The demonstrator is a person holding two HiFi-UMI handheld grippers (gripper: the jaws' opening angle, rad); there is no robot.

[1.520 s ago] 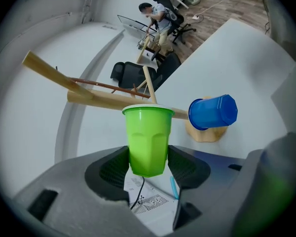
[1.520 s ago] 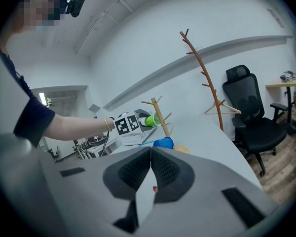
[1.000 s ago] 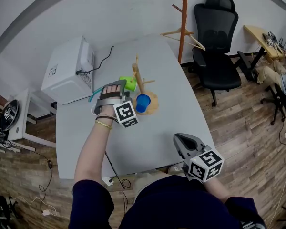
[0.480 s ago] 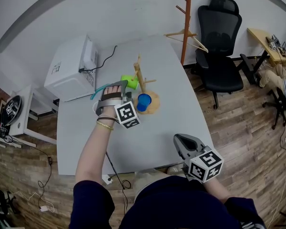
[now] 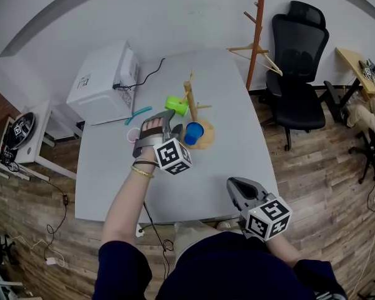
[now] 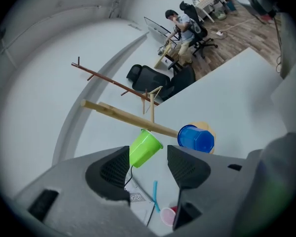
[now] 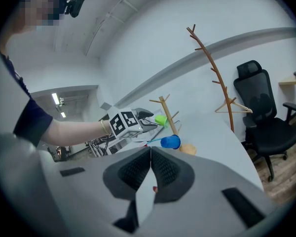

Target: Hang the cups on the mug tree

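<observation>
The wooden mug tree [image 5: 190, 100] stands mid-table on a round base. A green cup [image 5: 176, 105] hangs on its left side and a blue cup [image 5: 193, 132] hangs low at the front. A pink cup [image 5: 134, 135] sits on the table, left of my left gripper [image 5: 169, 120]. That gripper is open and empty, just short of the green cup [image 6: 144, 148], which shows beyond the gap between its jaws. The blue cup [image 6: 196, 138] and the pink cup [image 6: 167, 216] also show there. My right gripper [image 5: 235, 184] hovers shut and empty at the table's front edge, with the tree [image 7: 166, 113] far ahead.
A white box-shaped machine [image 5: 104, 81] with a cable sits at the back left of the grey table [image 5: 237, 155]. A teal stick [image 5: 137, 115] lies beside it. A wooden coat stand [image 5: 257, 30] and a black office chair [image 5: 300, 61] stand behind the table on the right.
My left gripper has moved right, away from the pink cup toward the tree, and has rolled. The right gripper has stayed in place. The head view has shifted slightly.
</observation>
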